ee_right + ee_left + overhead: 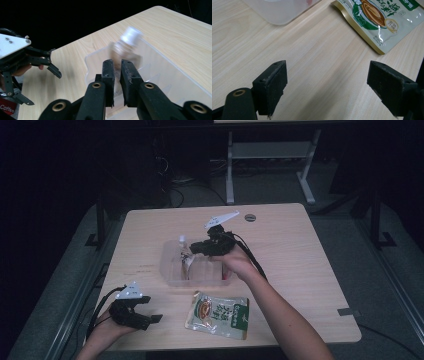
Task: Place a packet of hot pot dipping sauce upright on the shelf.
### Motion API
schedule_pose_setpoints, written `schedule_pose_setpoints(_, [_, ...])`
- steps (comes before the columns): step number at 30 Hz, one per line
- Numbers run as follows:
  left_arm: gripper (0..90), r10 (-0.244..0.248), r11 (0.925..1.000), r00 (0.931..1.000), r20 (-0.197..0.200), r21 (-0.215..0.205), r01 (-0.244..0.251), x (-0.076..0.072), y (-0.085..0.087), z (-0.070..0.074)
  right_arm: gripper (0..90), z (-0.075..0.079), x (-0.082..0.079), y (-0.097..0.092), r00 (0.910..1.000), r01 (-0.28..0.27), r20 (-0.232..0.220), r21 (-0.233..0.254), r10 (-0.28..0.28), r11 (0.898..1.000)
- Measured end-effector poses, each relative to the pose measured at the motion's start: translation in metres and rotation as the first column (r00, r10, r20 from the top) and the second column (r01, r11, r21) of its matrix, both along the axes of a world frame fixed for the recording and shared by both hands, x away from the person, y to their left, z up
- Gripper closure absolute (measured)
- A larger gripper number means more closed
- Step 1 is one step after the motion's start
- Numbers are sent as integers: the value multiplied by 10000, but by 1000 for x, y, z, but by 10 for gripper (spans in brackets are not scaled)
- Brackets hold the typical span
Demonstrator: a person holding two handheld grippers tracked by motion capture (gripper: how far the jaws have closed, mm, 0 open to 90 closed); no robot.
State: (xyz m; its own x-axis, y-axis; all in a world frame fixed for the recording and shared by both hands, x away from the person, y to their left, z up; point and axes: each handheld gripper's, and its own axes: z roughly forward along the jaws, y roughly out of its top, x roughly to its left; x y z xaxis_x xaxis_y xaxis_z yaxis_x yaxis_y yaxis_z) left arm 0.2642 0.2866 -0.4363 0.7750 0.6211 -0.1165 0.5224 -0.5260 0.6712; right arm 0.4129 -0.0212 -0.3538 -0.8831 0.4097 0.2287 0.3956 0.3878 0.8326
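A clear plastic container (172, 279) sits mid-table. A small bottle with a white cap (182, 240) leans at its left end and looks blurred in the right gripper view (128, 37). My right gripper (194, 248) hovers over the container (162, 75). Its jaws (117, 62) are almost together, with only a slim slit and nothing visibly clamped; the bottle lies just beyond their tips. My left gripper (151, 310) rests near the front left corner, open (328, 66) over bare wood. A green and white sauce pouch (217, 315) lies flat between it and the container.
The pouch (382, 20) and a container corner (279, 12) lie ahead of the left jaws. A grey round grommet (250, 217) sits at the table's far side. White desk legs (230, 170) stand on the floor beyond the table.
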Motion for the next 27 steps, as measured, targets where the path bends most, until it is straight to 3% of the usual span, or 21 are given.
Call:
schedule_pose_setpoints(6, [161,34,10000,10000,-12,-69,-34,0,0,0,683,5,-5,-5,10000,75,11,-52,-75,10000])
schedule_pose_setpoints(13, [160,55,10000,9999,-97,-29,-55,0,-1,0,519,13,-21,-22,9997,-205,98,-273,208,9994])
schedule_pose_setpoints(27, [160,24,10000,10000,-76,-24,-24,0,-2,-2,455,9,-52,-57,9982,-514,262,-943,541,9942])
